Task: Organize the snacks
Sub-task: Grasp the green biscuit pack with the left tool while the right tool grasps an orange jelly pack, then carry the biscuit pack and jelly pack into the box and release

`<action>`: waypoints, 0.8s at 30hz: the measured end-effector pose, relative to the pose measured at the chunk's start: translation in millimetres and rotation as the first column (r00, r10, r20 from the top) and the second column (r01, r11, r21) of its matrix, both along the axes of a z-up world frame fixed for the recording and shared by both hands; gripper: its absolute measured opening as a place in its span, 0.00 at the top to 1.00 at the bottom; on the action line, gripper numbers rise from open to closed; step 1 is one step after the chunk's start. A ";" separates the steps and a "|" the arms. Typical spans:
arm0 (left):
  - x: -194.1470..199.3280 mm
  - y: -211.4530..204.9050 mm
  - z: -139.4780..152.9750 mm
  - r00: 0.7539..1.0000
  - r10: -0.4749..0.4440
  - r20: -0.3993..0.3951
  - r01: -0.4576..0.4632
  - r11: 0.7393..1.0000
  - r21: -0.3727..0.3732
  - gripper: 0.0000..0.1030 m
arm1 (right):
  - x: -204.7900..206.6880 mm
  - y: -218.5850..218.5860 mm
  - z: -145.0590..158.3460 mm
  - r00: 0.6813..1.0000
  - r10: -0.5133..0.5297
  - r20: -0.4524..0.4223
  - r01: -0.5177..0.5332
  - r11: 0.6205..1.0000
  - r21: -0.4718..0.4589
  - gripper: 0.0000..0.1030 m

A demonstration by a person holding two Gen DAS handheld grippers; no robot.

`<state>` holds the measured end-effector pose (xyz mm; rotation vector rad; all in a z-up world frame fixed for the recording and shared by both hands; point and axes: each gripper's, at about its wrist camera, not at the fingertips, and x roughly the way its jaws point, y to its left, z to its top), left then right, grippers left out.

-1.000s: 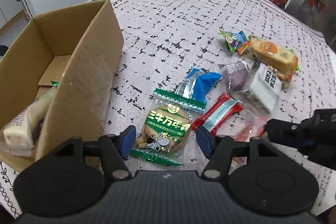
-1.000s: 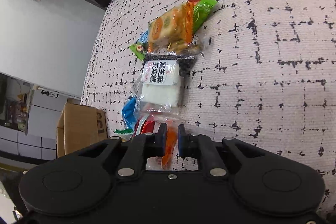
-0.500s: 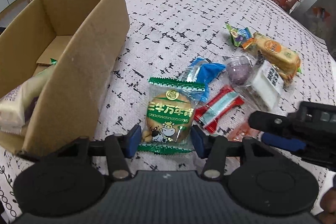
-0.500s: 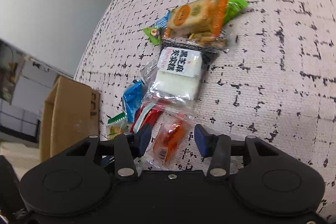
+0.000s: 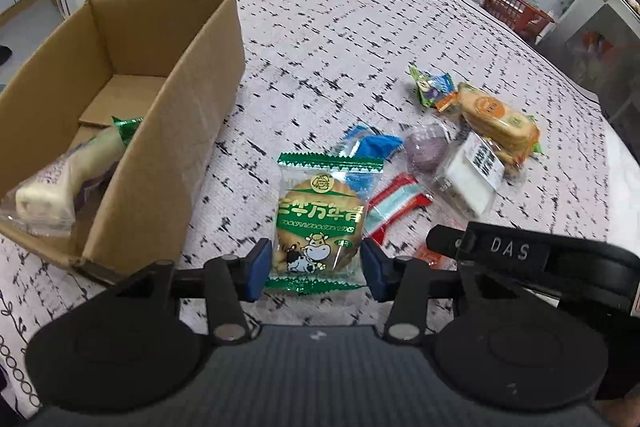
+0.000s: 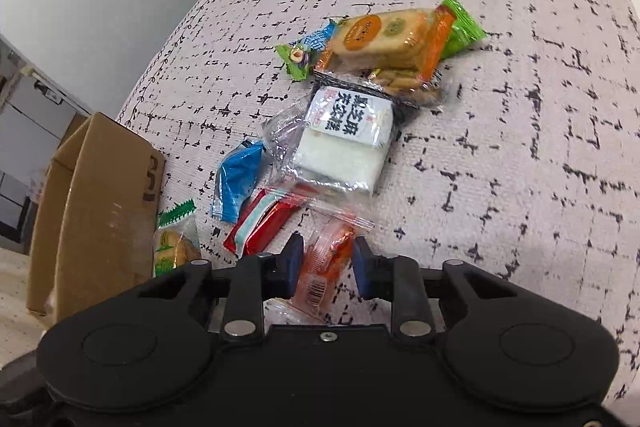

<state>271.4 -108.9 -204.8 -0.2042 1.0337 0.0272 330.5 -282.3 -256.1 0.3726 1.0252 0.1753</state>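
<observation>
Pale cloth [image 5: 340, 39] with black dashes covers the surface, and a cardboard box [image 5: 168, 131] sits at its left with a white bar [image 5: 68, 179] lying inside. Low over the cloth, the left gripper [image 5: 316, 267] points forward, its jaws spread on either side of the green biscuit pack [image 5: 320, 219], blue pads just beside the wrapper edges, not clenched. Just right of it, the right gripper [image 6: 325, 263] is tilted down over the orange packet [image 6: 328, 259], jaws apart with the packet between them; whether the pads touch it is unclear. Beyond lie a red packet [image 6: 260, 223], a blue packet [image 6: 236, 183], a white cake [image 6: 344, 143] and a cracker pack [image 6: 384, 39].
</observation>
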 end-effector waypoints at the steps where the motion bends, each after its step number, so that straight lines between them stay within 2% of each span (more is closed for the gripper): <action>1: -2.0 -0.3 1.1 1.000 -0.002 0.005 0.002 1.000 0.001 0.54 | -2.9 -1.4 1.7 1.000 -0.005 0.001 0.005 1.000 -0.003 0.76; 12: -20.0 4.0 35.4 0.995 -0.028 0.100 0.033 0.998 -0.051 0.54 | -36.3 -12.5 38.6 0.997 -0.067 0.047 0.065 0.997 0.030 0.80; 24: -32.2 26.1 75.6 0.978 -0.017 0.207 0.034 0.996 -0.080 0.54 | -52.7 -3.2 91.4 0.980 -0.106 0.166 0.095 0.993 0.071 0.82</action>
